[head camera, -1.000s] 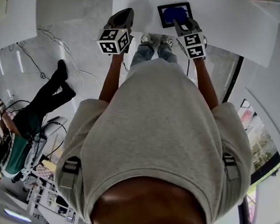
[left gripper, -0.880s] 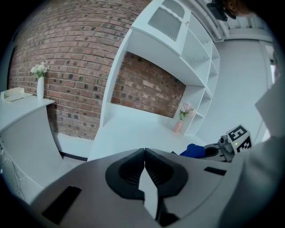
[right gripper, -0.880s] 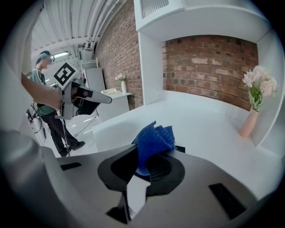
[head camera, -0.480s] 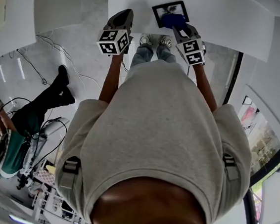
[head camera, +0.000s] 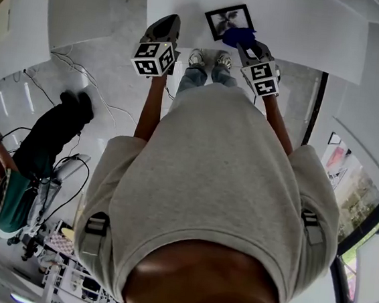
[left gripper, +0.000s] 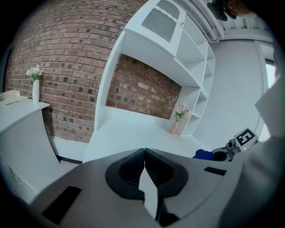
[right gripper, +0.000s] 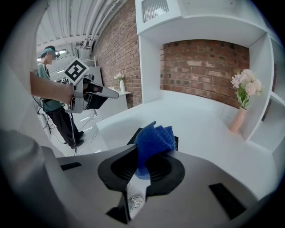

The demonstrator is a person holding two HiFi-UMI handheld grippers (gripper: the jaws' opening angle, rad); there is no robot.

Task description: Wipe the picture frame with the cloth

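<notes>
A black picture frame (head camera: 228, 20) lies flat on the white table (head camera: 310, 26), its picture showing. My right gripper (head camera: 246, 44) is shut on a bunched blue cloth (head camera: 239, 35), which sits at the frame's near right corner. In the right gripper view the cloth (right gripper: 153, 139) sticks up from between the jaws, hiding most of the frame (right gripper: 133, 136) behind it. My left gripper (head camera: 166, 21) hovers over the table's near edge, left of the frame. It is shut with nothing in it, and its fingers (left gripper: 133, 169) meet at the tips.
A pink vase of flowers (right gripper: 242, 101) stands at the back right by white shelves, against a brick wall. Another white vase (left gripper: 35, 87) sits on a side counter. A person in dark trousers (head camera: 45, 142) stands on the floor to my left, among cables.
My right gripper has drawn the blue cloth across the frame toward me and to the right. The picture, covered a second ago, now shows. The left gripper has barely moved.
</notes>
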